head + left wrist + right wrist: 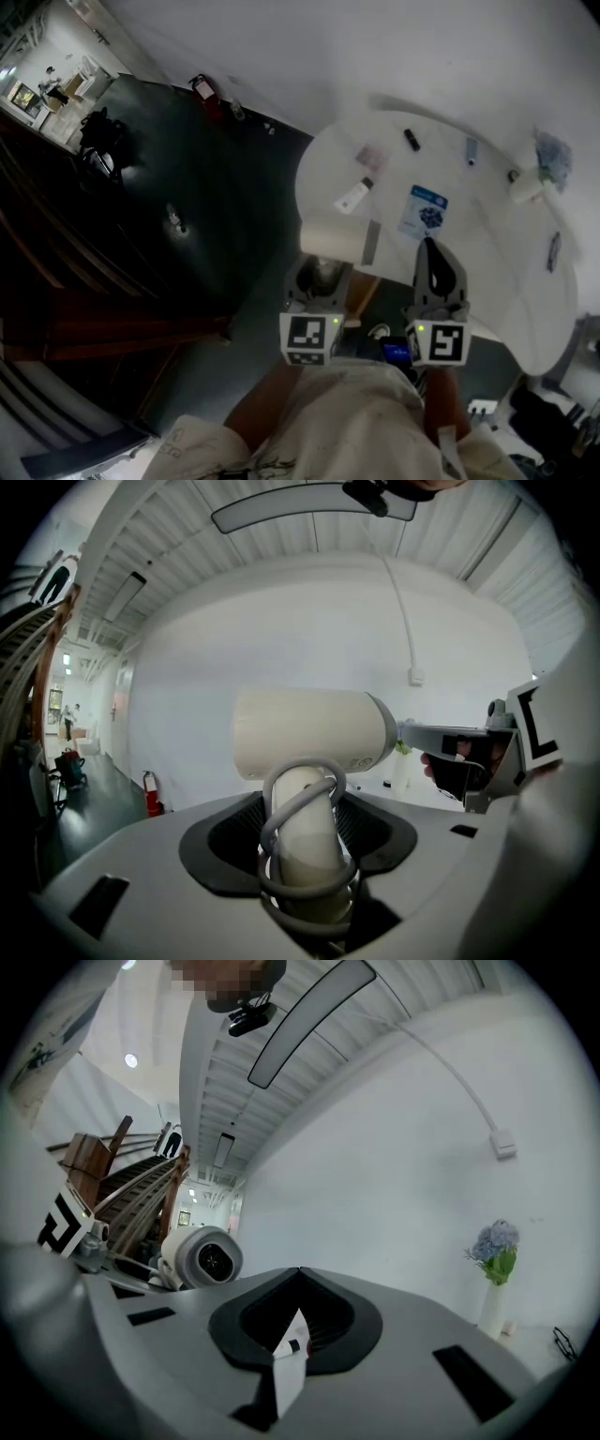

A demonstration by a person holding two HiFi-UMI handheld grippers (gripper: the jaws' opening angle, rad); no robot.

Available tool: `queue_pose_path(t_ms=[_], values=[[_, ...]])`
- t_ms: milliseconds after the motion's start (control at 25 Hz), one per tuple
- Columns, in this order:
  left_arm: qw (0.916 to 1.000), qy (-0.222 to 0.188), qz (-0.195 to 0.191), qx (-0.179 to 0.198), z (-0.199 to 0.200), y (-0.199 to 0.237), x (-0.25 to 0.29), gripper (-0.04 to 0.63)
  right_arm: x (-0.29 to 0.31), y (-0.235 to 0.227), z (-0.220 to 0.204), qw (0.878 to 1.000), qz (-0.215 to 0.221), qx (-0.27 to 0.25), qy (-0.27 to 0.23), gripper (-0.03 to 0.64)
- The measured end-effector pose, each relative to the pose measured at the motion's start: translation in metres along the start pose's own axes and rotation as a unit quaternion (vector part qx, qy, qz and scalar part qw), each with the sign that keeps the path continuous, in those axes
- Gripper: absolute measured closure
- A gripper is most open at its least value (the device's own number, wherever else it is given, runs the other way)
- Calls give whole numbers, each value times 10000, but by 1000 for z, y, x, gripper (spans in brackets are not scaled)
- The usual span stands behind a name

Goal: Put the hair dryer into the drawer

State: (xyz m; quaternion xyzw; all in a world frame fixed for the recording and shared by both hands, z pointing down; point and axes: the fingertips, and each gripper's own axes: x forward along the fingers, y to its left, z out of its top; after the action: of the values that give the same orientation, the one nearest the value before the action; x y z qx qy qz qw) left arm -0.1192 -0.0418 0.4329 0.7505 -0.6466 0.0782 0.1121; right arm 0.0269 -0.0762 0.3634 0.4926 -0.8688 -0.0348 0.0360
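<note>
A cream hair dryer [309, 733] stands upright at the centre of the left gripper view. Its handle, wound with a grey cord [281, 819], is clamped between the jaws of the left gripper [302, 834]. In the head view it sits mid-frame, at the left edge of a white rounded table [487, 281] that carries a blue and white card [423, 208] and other small things. To its right, the right gripper [300, 1307] has its jaws pressed together, empty. A dark glossy floor [187, 187] fills the left. A red fire extinguisher [202, 87] stands by the white wall [375, 37], upper left.
</note>
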Motion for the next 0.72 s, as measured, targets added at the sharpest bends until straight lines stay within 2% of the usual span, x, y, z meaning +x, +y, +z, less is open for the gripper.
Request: queue_pose_path(t_ms=[400,720], values=[[9968,792,54,-89,-64,13,-14,349,8,15,-11,9996,221,60,164,612],[9885,1511,-34,-93,-118,19,-22,350,17,24,-17,9991,366,80,212,612]])
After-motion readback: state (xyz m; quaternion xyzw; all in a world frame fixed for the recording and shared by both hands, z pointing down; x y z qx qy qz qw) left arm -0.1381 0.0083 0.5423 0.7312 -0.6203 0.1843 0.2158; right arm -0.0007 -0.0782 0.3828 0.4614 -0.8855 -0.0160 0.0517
